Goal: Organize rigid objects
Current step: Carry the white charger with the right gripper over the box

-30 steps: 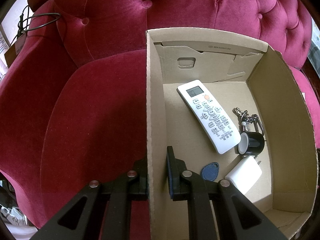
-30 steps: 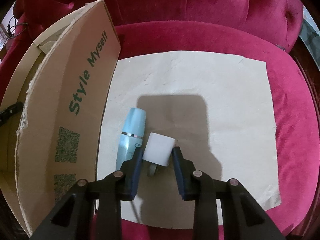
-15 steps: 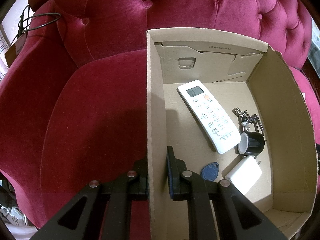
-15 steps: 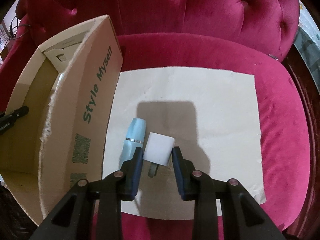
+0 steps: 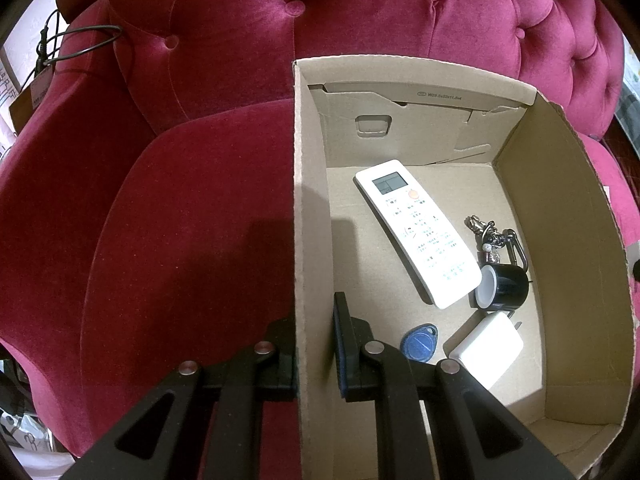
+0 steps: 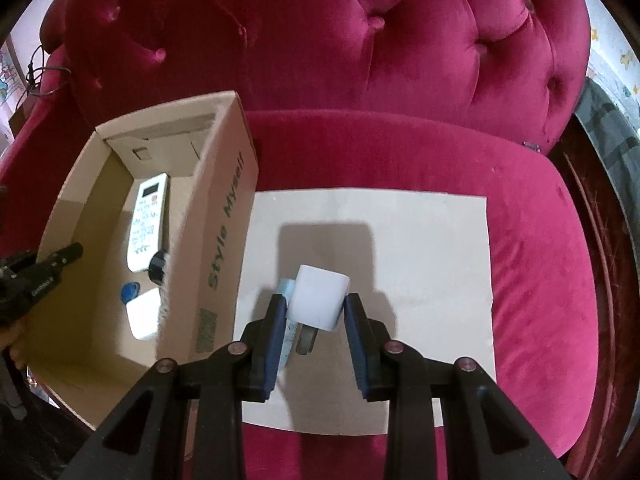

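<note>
My right gripper (image 6: 316, 312) is shut on a white charger plug (image 6: 318, 298) and holds it high above the beige sheet (image 6: 420, 248). A light blue bottle (image 6: 285, 336) lies on the sheet, mostly hidden behind the left finger. My left gripper (image 5: 314, 336) is shut on the left wall of the cardboard box (image 5: 308, 200), one finger outside and one inside. The box (image 6: 224, 216) holds a white remote (image 5: 416, 232), a keyring (image 5: 492, 236), a black cup (image 5: 502, 286), a blue tag (image 5: 420, 340) and a white charger (image 5: 486, 346).
Everything rests on a red velvet tufted sofa (image 6: 360, 40). A black cable (image 5: 72, 40) hangs over its left arm. The box's right wall reads "Style Myself" and stands next to the sheet.
My right gripper has risen with the white plug, away from the sheet and the blue bottle; the box interior has come into its view. The left gripper has not moved.
</note>
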`<state>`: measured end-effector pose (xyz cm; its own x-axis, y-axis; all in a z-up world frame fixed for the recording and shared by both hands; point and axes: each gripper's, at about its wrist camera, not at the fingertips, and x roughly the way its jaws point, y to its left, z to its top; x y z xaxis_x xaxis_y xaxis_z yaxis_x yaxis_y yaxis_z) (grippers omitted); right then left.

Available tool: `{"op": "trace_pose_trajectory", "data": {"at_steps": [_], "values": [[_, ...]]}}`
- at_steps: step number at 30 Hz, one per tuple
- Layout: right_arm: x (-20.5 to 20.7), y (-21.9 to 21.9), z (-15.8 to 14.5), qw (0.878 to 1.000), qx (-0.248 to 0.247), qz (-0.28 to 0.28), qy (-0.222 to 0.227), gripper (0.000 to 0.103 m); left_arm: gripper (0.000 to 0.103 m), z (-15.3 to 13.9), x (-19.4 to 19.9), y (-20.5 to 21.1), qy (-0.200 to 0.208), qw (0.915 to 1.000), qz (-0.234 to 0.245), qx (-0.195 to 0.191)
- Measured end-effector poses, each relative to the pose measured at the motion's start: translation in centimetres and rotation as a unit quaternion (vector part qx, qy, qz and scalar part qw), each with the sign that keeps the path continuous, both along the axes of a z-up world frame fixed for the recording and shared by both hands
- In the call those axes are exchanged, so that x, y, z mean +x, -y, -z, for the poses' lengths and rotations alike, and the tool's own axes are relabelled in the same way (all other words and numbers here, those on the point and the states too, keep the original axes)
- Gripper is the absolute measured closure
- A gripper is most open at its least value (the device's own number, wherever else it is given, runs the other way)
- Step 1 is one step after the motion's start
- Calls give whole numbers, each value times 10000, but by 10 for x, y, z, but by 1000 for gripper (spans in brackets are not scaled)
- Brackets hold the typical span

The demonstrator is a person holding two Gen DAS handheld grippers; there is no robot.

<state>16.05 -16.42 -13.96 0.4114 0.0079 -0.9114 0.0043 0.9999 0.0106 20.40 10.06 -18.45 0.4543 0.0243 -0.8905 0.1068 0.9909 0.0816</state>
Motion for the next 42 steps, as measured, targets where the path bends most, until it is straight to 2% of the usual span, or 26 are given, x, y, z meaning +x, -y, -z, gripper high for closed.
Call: {"op": "trace_pose_trajectory", "data": {"at_steps": [23,31,42], "values": [[16,-47,-59,9981,-86,-337,511,72,89,0,0,0,-3,10000,-1,-3],[22,-70,-63,9969,22,-545,568,72,89,0,0,0,-5,10000,-3,-7],[30,-104,-53,9947,150,-869,526,72,89,0,0,0,-5,10000,-4,-2]]}}
